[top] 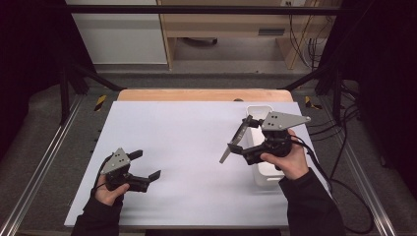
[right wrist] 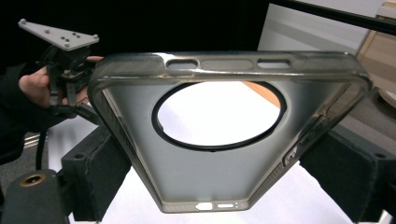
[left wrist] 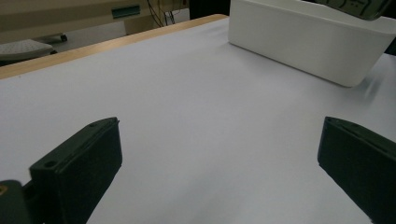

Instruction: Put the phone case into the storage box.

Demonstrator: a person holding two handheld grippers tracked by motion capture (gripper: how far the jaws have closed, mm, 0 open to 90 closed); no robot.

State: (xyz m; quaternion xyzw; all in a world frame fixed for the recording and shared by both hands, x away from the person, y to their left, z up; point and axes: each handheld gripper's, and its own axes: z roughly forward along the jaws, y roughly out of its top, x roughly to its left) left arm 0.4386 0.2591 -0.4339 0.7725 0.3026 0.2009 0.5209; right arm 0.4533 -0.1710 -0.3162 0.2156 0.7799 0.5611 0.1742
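Note:
A translucent grey phone case (right wrist: 210, 182) with a large round camera opening is clamped by its two long edges between the pads of my right gripper (right wrist: 219, 175), which is shut on it. In the high view the right gripper (top: 243, 137) holds the phone case (top: 235, 143) up in the air, tilted, just left of a white bin (top: 263, 109). My left gripper (top: 146, 164) hovers low over the front left of the white table sheet (top: 187, 132). Its jaws stand wide open with nothing between them (left wrist: 219, 163).
The white rectangular bin (left wrist: 303, 42) stands at the right side of the table, partly under the right hand. A wooden table edge (top: 196, 94) runs along the back. Metal frame rails (top: 44, 162) flank both sides, and cables (top: 344, 162) trail at the right.

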